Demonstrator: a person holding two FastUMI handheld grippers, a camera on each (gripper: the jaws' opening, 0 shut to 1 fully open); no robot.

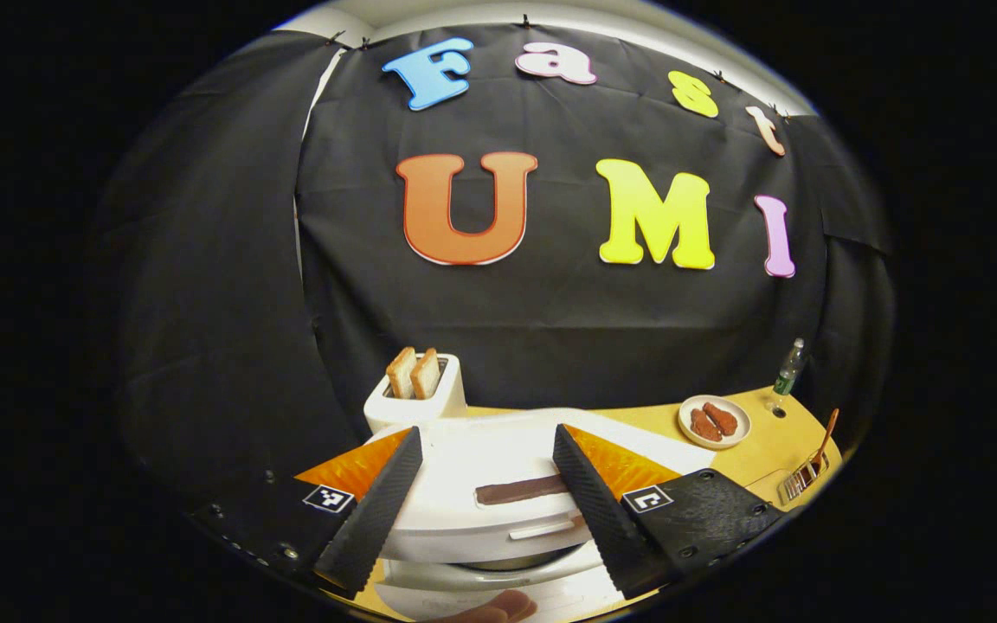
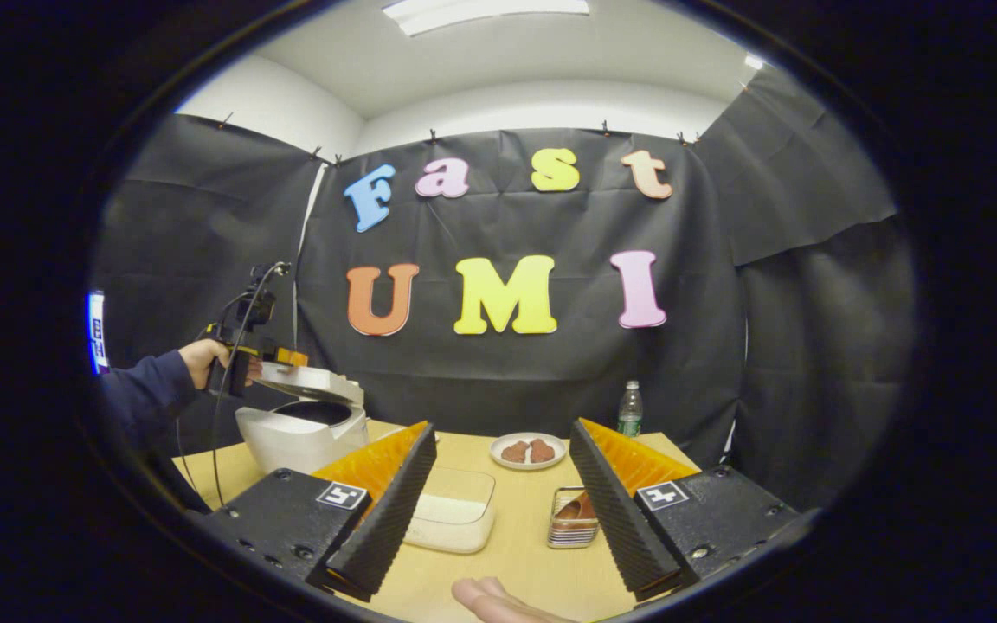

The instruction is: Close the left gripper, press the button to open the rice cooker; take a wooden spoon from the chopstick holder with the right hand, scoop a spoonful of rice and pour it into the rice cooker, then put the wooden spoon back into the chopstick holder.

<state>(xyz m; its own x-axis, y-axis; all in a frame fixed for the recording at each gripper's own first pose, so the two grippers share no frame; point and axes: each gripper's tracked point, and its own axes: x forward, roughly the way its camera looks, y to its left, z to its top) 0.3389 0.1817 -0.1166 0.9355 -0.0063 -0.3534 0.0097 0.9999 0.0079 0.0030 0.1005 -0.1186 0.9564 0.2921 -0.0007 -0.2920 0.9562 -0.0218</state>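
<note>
- Rice cooker (image 2: pixel 304 428): I find it at the left of the wooden table (image 2: pixel 516 554) in the right gripper view, white, with its lid (image 2: pixel 312 382) raised partway and the dark inner pot showing beneath.
- Left gripper (image 1: pixel 485 497): in its own view I see its jaws standing wide apart, pressing on nothing, with the cooker's lid (image 1: pixel 498 484) close up between them. A dark brown strip runs across the lid top.
- From the right gripper view, I see the left gripper (image 2: pixel 269 355) held just above the raised lid by a hand (image 2: pixel 204 359) in a dark blue sleeve, a cable hanging from it. I cannot tell whether it touches the lid.
- Right gripper (image 2: pixel 498 502): its jaws are parted and hold nothing; it hangs above the near part of the table.
- Wooden spoon (image 1: pixel 826 437): I see it standing tilted in the chopstick holder (image 1: pixel 803 480) at the right end of the table. In the right gripper view the holder (image 2: pixel 572 519) sits just beside the right finger.
- Rice container (image 2: pixel 455 510): clear, rectangular, with white rice in it, on the table between cooker and holder.
- Toaster (image 1: pixel 416 394): white, two slices of toast up, behind the cooker.
- Plate (image 2: pixel 528 451): white, two brown pieces on it, toward the back of the table.
- Bottle (image 2: pixel 630 409): clear plastic, upright, near the plate by the back wall.
- Fingertips (image 2: pixel 490 597) of a bare hand show at the bottom edge of the right gripper view.
</note>
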